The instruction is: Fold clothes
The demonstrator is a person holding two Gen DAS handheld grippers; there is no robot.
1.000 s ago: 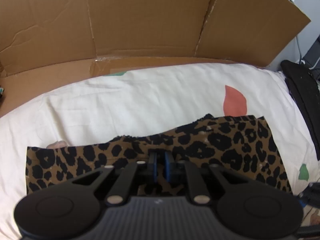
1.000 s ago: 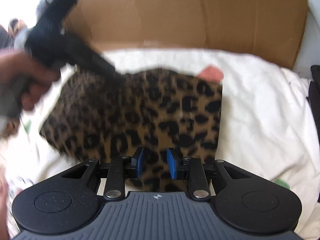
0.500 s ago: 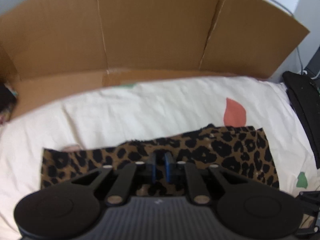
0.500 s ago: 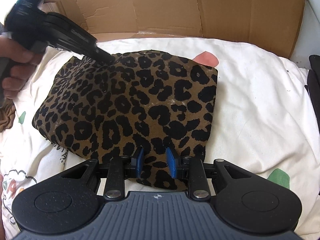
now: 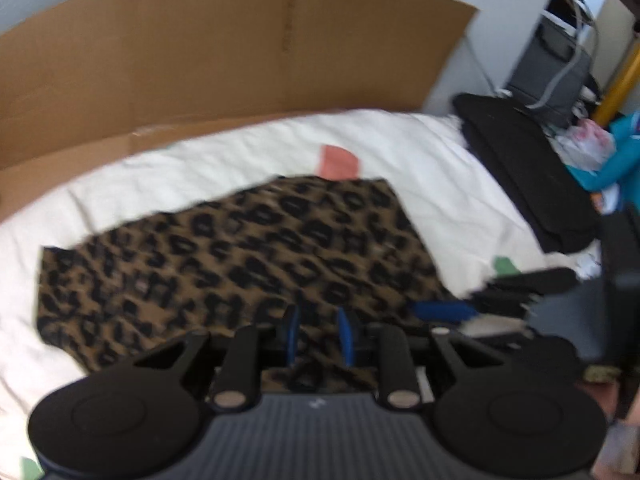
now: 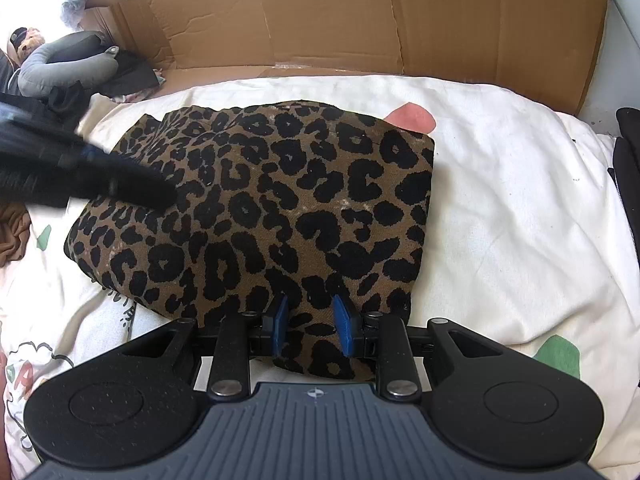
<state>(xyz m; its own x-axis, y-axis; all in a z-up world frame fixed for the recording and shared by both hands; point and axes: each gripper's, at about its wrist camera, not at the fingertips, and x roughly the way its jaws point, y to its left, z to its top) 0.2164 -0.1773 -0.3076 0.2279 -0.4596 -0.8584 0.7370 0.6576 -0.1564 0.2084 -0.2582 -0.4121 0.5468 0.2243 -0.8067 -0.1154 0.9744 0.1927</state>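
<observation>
The cream printed bedsheet (image 6: 500,208) carries the brown-and-black leopard-print knit garment (image 6: 272,208), which lies as a compact, roughly rectangular packet with straight right edge and rounded left corner, in front of the brown corrugated cardboard sheet (image 6: 360,12).

Change over the last second: the left-wrist view has swung right and gone blurred, so the left gripper (image 5: 318,334) is moving; its fingers, pinched close together a second ago, now stand apart with the garment's near edge running between them. Judgement: it has let go of the cloth, so a fold has probably just been laid down.

The right gripper (image 6: 308,326) sits unchanged, blue pads parted, nothing clamped; the garment's near edge lies under and between them.

From the right-wrist view, the left tool's black tips rest over the packet's left portion; contact cannot be told through the blur.
</observation>
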